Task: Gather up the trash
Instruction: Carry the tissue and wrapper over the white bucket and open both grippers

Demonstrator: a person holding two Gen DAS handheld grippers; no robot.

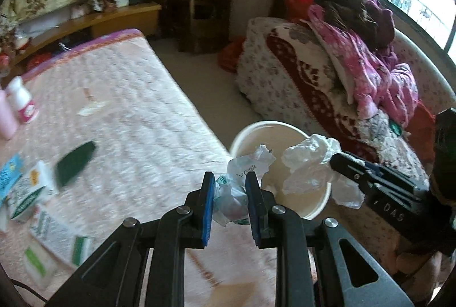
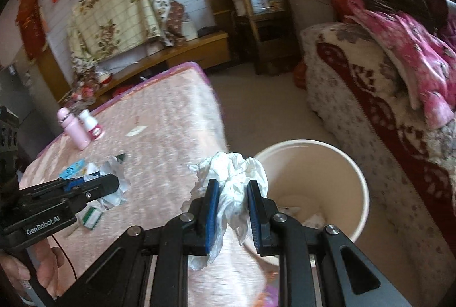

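My left gripper is shut on a crumpled printed wrapper at the near rim of the white bin. My right gripper is shut on a crumpled white plastic bag, held just left of the bin over the bed's edge. In the left wrist view the right gripper holds that white bag over the bin. In the right wrist view the left gripper shows with its wrapper over the bed. Some scraps lie in the bin's bottom.
The pink quilted bed carries green-and-white packets, a dark green piece, a blue packet, a paper scrap and two pink-white bottles. A sofa with piled clothes stands right of the bin. A wooden rack stands behind.
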